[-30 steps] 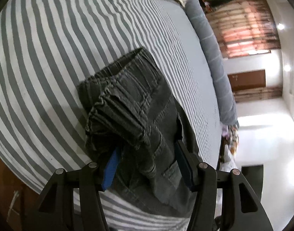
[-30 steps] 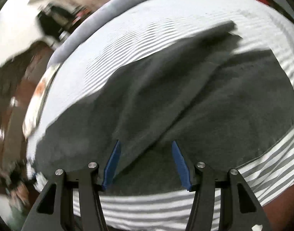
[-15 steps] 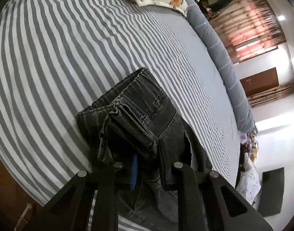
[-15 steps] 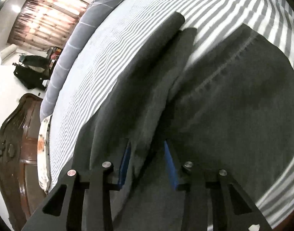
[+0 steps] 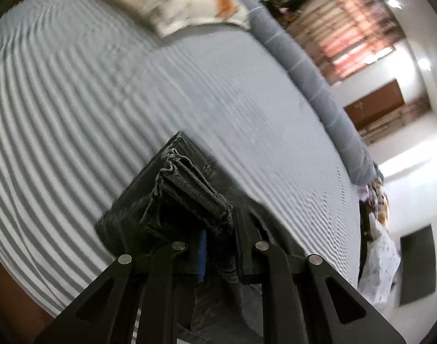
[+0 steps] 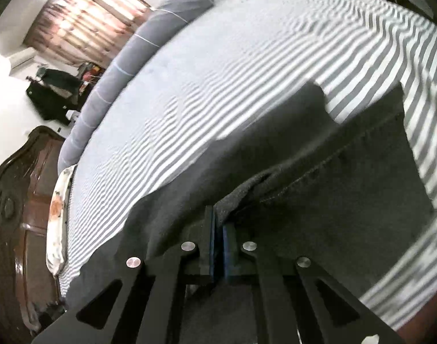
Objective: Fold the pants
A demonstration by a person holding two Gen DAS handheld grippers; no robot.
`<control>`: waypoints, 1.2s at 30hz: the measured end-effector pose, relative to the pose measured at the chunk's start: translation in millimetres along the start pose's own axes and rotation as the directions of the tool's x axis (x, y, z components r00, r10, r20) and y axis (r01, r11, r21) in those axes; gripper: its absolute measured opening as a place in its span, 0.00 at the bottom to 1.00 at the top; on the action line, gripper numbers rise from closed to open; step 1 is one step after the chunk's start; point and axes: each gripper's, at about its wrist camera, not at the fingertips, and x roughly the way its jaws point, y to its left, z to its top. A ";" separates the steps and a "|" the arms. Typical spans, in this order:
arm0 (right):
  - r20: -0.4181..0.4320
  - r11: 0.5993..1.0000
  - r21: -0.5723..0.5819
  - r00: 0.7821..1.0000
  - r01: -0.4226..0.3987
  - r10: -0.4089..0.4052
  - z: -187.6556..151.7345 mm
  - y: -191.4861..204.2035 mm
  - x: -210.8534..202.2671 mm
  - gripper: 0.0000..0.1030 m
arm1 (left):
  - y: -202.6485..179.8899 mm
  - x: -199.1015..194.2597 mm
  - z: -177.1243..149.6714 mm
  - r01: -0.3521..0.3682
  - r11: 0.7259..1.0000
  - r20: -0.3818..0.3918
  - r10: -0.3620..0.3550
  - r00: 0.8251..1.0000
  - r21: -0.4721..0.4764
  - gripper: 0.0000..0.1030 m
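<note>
Gripping one pair of pants (image 5: 189, 192) are two grippers: left gripper (image 5: 218, 246), right gripper (image 6: 217, 240).

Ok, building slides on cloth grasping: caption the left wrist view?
Left gripper shut on the bunched waistband of dark pants, over a striped bedsheet.

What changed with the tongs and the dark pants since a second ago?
Both tongs have just been closing. The left tongs now pinch the bunched waistband of the pants; the right tongs pinch a fold of leg fabric. The cloth is lifting. The striped bed is unchanged.
</note>
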 end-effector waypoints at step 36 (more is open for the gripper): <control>-0.007 0.978 -0.015 0.978 0.207 -0.208 -59.6 -47.9 -48.8 0.02 | 50.3 10.8 -46.4 -0.103 0.939 -0.128 0.152 0.980 0.328 0.19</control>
